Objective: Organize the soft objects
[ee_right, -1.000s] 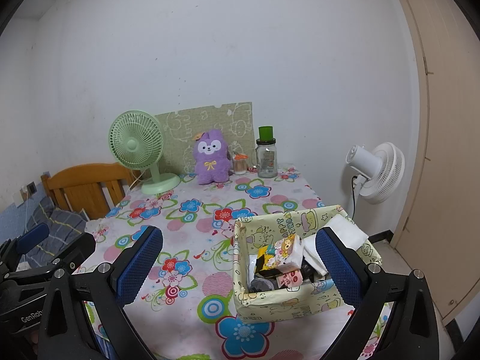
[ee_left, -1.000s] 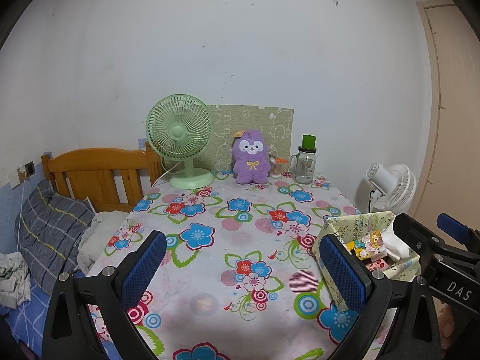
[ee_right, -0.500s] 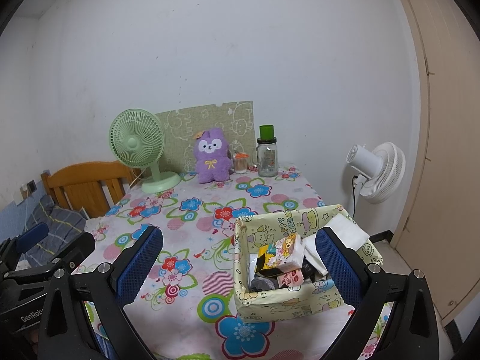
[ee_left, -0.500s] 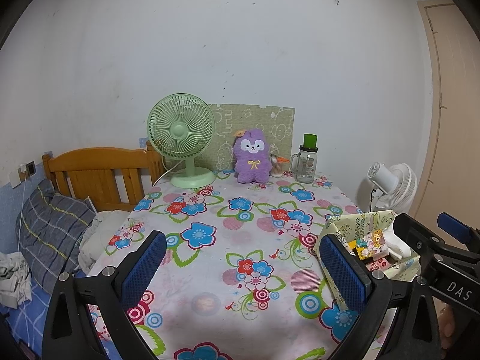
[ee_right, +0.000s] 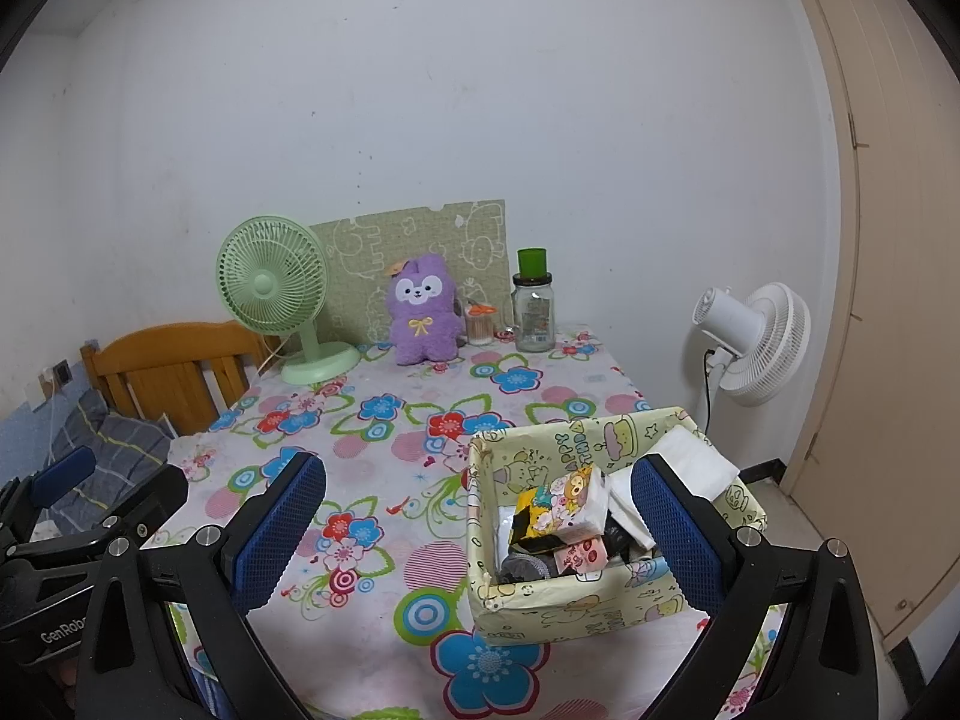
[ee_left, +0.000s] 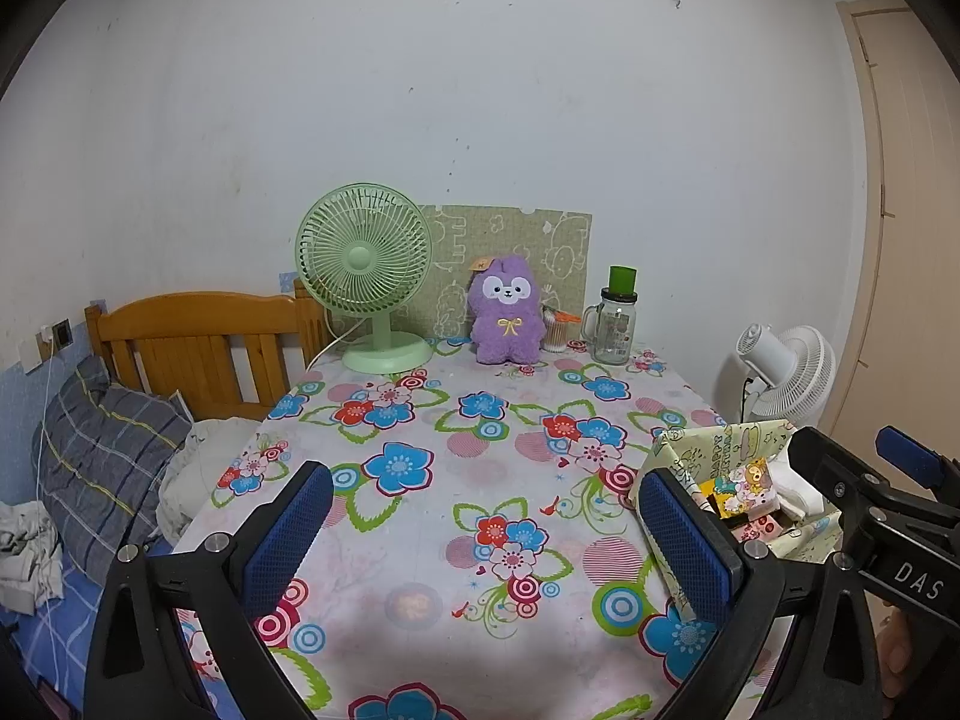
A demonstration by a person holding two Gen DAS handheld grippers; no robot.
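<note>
A purple plush toy [ee_left: 504,319] [ee_right: 421,313] sits upright at the far edge of the flowered table [ee_left: 432,480], against a green board. A yellow patterned box [ee_right: 591,525] [ee_left: 726,468] at the table's near right holds tissue packs [ee_right: 561,507] and other small soft items. My left gripper [ee_left: 489,531] hovers open over the near middle of the table, nothing between its blue pads. My right gripper [ee_right: 477,531] is open too, just in front of the box, its right finger overlapping the box's right side.
A green desk fan [ee_left: 366,276] stands left of the plush; a glass jar with a green lid [ee_left: 617,318] and a small cotton-swab pot [ee_left: 555,330] stand to its right. A white floor fan [ee_right: 750,342] is beyond the table's right edge, a wooden bed [ee_left: 192,348] on the left.
Both grippers drifted very slightly; the scene sits a touch higher in the left view. Nothing was taken hold of or let go.
</note>
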